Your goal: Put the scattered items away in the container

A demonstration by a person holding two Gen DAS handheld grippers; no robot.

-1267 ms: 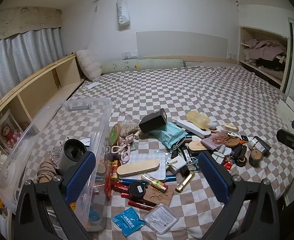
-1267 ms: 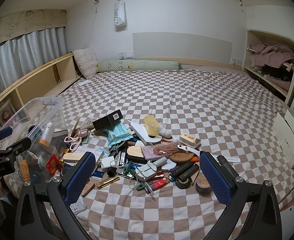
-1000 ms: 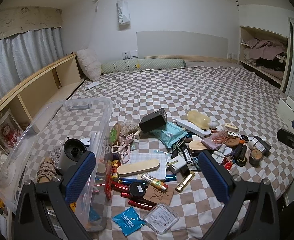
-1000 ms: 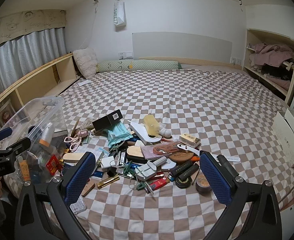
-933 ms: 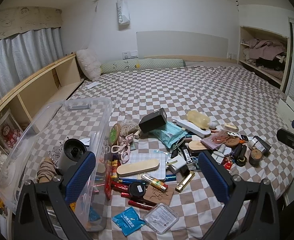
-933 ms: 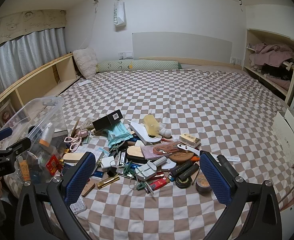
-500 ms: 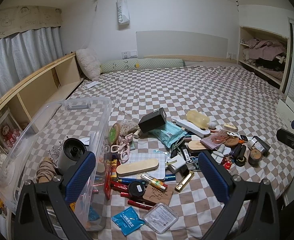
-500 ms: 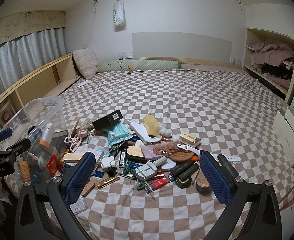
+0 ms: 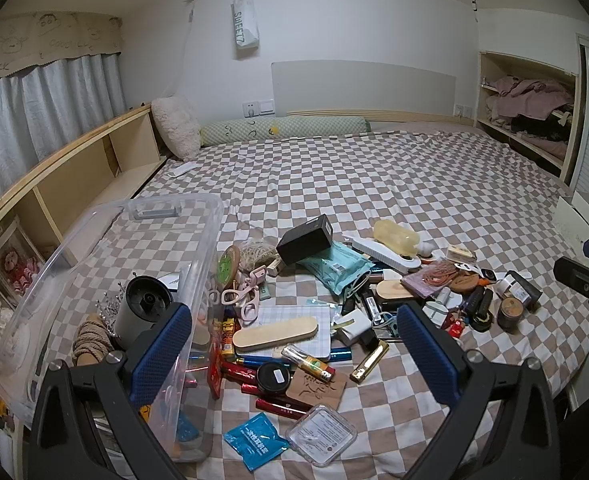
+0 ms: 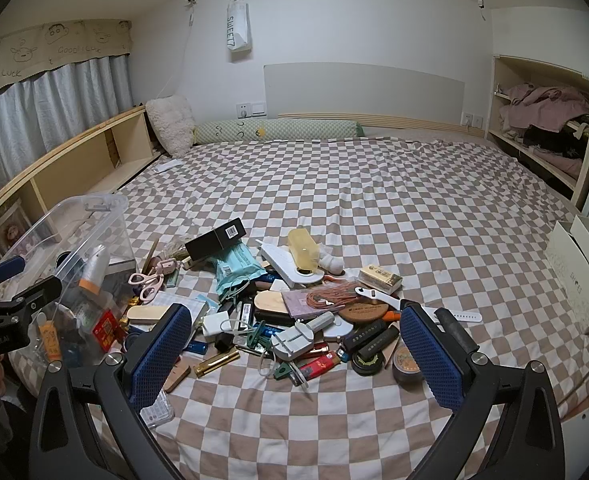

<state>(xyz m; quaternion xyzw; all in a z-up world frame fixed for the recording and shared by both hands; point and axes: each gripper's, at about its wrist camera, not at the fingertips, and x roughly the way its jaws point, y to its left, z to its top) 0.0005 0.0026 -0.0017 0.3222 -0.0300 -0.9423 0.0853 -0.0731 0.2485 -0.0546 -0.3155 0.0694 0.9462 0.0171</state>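
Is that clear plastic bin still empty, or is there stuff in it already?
Partly filled. Through the open top of the bin a grey cup and a rope coil show inside; most clutter still lies on the bed.

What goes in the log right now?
left tongs: open, empty | right tongs: open, empty | clear bin: partly filled

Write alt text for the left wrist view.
An open left gripper hovers empty over small items scattered on a brown-and-white checkered bedspread; a clear plastic storage bin, partly filled, stands at left.
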